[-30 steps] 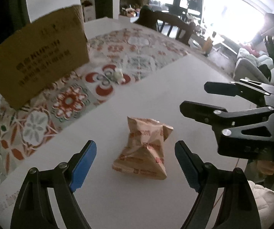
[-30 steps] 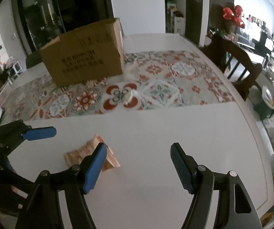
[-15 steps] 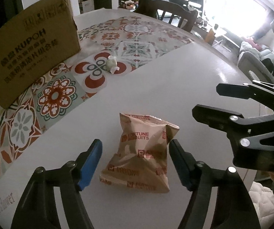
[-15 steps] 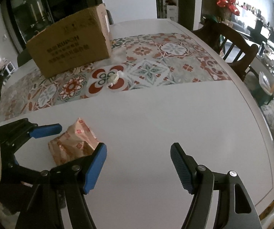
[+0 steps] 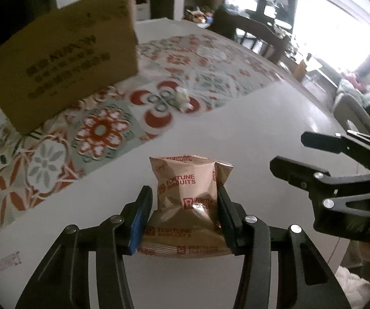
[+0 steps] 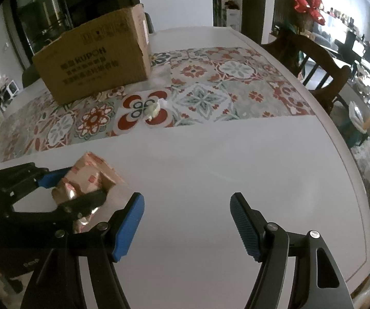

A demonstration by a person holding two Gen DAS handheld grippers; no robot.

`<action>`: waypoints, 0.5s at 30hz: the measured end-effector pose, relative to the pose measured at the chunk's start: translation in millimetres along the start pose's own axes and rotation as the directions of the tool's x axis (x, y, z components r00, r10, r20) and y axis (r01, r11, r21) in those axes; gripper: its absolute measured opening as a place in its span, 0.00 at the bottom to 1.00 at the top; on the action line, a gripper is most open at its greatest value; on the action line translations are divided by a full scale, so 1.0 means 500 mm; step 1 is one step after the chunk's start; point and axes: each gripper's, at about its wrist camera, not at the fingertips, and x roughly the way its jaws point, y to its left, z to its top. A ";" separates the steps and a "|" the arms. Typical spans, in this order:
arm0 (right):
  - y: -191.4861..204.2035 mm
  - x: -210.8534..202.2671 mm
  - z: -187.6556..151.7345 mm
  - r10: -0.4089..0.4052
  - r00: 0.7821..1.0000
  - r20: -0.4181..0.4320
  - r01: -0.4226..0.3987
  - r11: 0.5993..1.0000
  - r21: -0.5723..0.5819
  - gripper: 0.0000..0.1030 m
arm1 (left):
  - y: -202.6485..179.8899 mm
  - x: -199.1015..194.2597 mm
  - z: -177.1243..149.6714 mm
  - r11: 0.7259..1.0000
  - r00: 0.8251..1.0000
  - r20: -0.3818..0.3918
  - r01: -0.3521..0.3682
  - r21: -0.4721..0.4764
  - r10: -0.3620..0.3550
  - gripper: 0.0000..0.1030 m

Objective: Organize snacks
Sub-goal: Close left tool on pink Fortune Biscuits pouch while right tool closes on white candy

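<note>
Grip confirmed at bottom centre of the left wrist view: left gripper point(image 5: 183, 215) has both pads pressed against the sides of the biscuit packet point(image 5: 186, 200), which stands roughly upright between them, crimped top edge pointing away from the camera. Packet appears lifted clear of the table point(image 5: 249, 118), though contact underneath cannot be verified.

Right gripper point(image 6: 186, 225), lower centre of the right wrist view, has fingers spread wide with nothing between them; only bare table below. It sits just to the right of the held packet.

Mid-frame, a small pale wrapped sweet point(image 6: 154, 109) lies on the patterned runner point(image 6: 210, 87), well apart from both tools.

Far, upper left in both views: cardboard box point(image 5: 63, 64) standing on the runner, printed side facing the cameras; its opening is not visible.

Judgement: box is the likely destination. It lies ahead and left of the loaded left gripper, which is the nearer one; the packet needs lifting above the box rim before release.
</note>
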 end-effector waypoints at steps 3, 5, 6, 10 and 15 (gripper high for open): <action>0.008 0.004 0.015 0.010 1.000 0.012 -0.010 1.000 -0.010 0.68 | 0.020 -0.013 0.011 0.998 0.999 0.028 -0.034 -0.045 0.036 0.47; 0.014 0.006 0.028 0.015 1.000 0.024 -0.015 1.000 -0.011 0.68 | 0.034 -0.019 0.017 0.996 0.998 0.042 -0.051 -0.072 0.054 0.47; 0.016 0.008 0.035 0.018 0.999 0.031 -0.017 1.000 -0.011 0.68 | 0.043 -0.023 0.021 0.994 0.996 0.050 -0.066 -0.086 0.071 0.47; 0.030 0.016 0.066 0.037 0.997 0.066 -0.037 0.999 -0.009 0.68 | 0.069 -0.031 0.034 0.985 0.988 0.078 -0.120 -0.126 0.131 0.47; 0.050 0.048 0.117 0.062 0.995 0.081 -0.061 0.998 -0.013 0.67 | 0.106 -0.033 0.050 0.970 0.976 0.101 -0.176 -0.170 0.194 0.47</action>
